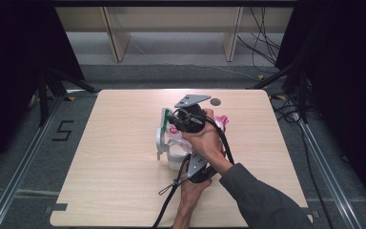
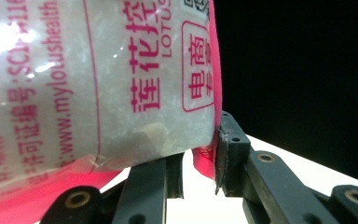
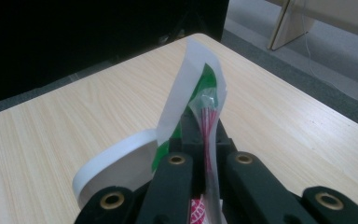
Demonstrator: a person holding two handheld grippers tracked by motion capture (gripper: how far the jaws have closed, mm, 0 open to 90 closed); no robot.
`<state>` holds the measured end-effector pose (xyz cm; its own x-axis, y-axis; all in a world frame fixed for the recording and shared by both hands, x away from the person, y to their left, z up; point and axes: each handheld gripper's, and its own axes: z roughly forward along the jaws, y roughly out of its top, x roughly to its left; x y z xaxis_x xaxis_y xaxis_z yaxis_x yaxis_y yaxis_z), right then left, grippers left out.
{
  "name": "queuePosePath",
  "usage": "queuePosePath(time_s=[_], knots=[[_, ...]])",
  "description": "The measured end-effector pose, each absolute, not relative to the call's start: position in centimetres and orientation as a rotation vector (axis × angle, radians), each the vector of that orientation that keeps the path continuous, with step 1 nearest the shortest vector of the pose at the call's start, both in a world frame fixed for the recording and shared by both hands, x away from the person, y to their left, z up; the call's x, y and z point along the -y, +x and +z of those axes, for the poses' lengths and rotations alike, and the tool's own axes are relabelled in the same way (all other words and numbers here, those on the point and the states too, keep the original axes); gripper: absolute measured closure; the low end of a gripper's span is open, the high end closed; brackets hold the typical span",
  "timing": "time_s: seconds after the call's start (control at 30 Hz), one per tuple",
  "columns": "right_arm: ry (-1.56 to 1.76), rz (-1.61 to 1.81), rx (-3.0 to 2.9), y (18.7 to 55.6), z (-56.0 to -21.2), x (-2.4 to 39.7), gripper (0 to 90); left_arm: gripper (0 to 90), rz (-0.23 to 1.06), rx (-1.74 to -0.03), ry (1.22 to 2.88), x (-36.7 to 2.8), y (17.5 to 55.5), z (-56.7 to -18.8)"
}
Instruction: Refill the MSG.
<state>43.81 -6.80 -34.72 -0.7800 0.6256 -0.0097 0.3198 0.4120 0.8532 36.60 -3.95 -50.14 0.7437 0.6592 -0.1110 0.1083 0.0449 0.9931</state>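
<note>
We had the left gripper nipped on the lower edge of the pink-printed bag, jaws narrowed onto its seam. The bag stood upright over the white cup at mid-table. The right gripper, above and farther back, was clamped tight on the bag's top edge, directly overhead.

Dark grey sleeve, black hand-held gripper jaws with brass rivets, grey three-cornered plates, trailing black cables
</note>
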Motion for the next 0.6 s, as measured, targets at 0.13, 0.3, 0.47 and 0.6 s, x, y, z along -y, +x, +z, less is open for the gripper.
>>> queuePosePath(time_s=[0.13,0.3,0.47,0.6], knots=[[0.834,1.307,-2.347,43.72,-34.70,6.78,90.0,74.8,0.478,-0.658,1.493,3.92,36.61,-50.15],[0.825,1.298,-2.363,43.72,-34.64,6.80,90.0,74.7,0.477,-0.659,1.491,3.90,36.60,-50.12],[0.823,1.293,-2.365,43.69,-34.73,6.66,90.0,74.6,0.478,-0.658,1.492,3.88,36.59,-50.15],[0.814,1.301,-2.352,43.83,-34.88,6.55,90.0,74.6,0.474,-0.659,1.491,3.90,36.62,-50.16]])
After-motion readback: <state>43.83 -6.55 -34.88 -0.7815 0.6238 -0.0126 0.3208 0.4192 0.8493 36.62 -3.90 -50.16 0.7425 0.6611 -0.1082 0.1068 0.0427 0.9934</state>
